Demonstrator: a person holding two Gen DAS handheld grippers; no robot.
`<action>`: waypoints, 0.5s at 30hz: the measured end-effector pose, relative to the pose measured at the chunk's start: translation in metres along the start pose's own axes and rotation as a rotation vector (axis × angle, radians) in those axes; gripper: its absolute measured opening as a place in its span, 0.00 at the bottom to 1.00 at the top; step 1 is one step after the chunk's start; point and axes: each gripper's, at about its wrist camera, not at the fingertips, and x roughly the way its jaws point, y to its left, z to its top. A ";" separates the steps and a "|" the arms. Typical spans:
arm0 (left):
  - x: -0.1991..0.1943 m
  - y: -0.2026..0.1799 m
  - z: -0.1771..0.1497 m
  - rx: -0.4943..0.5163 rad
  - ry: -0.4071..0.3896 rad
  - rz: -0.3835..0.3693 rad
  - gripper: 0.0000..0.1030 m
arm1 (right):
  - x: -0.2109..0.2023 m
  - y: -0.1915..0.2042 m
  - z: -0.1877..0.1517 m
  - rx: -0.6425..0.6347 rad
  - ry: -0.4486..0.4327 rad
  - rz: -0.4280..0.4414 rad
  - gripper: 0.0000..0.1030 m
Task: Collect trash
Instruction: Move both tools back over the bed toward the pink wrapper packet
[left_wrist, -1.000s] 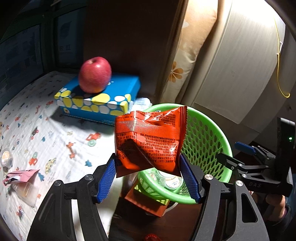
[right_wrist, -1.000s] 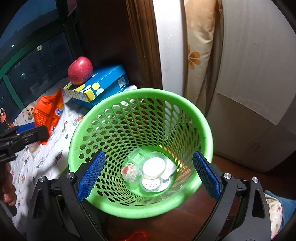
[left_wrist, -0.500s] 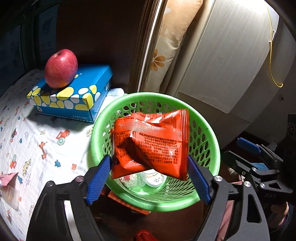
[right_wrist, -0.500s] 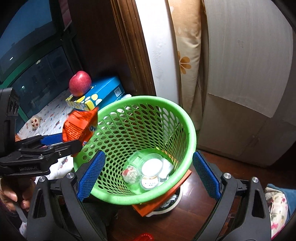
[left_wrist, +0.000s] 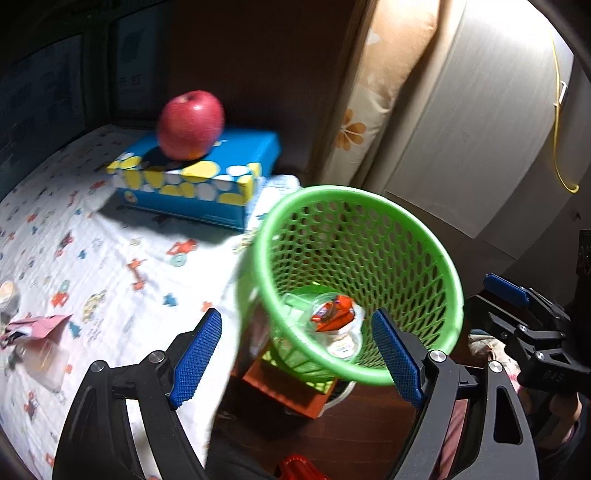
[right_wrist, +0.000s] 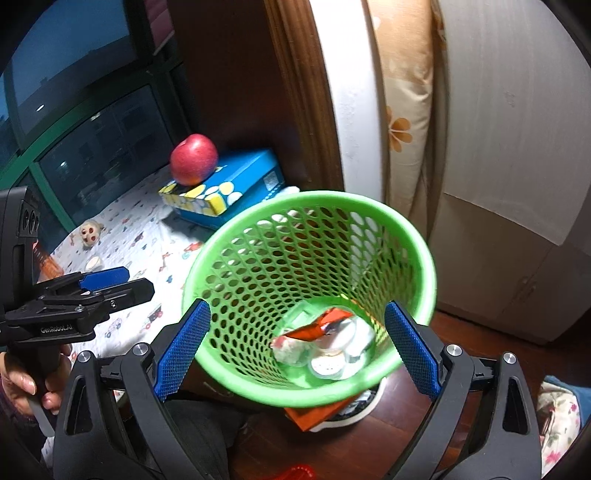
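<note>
The orange snack wrapper (left_wrist: 330, 314) is found at the bottom of the green mesh basket (left_wrist: 452, 295) now, lying on top of the clear plastic cups and lids (right_wrist: 332, 360) already piled in there. It's seen from the right wrist too, crumpled against the basket floor with a bit of white-ish trash beside it.

The left gripper (left_wrist: 297, 354) is held just above and in front of the basket rim with its fingers spread wide apart — nothing is caught between the blue pads. The opening was done within the last moment, and the wrapper that had been pinched there is no longer between them. From the other camera the same gripper is seen off to the left of the basket, gripped by a hand (right_wrist: 26, 384) at the frame edge.

The right gripper (right_wrist: 297, 349) is also kept with its fingers apart, one on each side of the basket as viewed; whether the pads touch the rim can't be told — they look to be just in front of it, empty.

More stuff is left on the bed (left_wrist: 110, 258) with the cartoon-print sheet: a pink wrapper (left_wrist: 35, 325) with a clear packet next to it near the left edge, and a small round lid farther out. A red apple (left_wrist: 191, 124) is sat on a blue tissue box (left_wrist: 207, 173) at the back. The basket is perched on an orange box (right_wrist: 317, 413) on the dark wood floor.
</note>
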 end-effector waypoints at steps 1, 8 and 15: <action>-0.004 0.009 -0.002 -0.020 -0.003 0.013 0.78 | 0.001 0.005 0.001 -0.009 0.000 0.011 0.91; -0.030 0.071 -0.017 -0.128 -0.021 0.114 0.78 | 0.014 0.044 0.003 -0.065 0.017 0.070 0.91; -0.060 0.134 -0.032 -0.232 -0.051 0.208 0.78 | 0.034 0.090 0.008 -0.122 0.050 0.157 0.91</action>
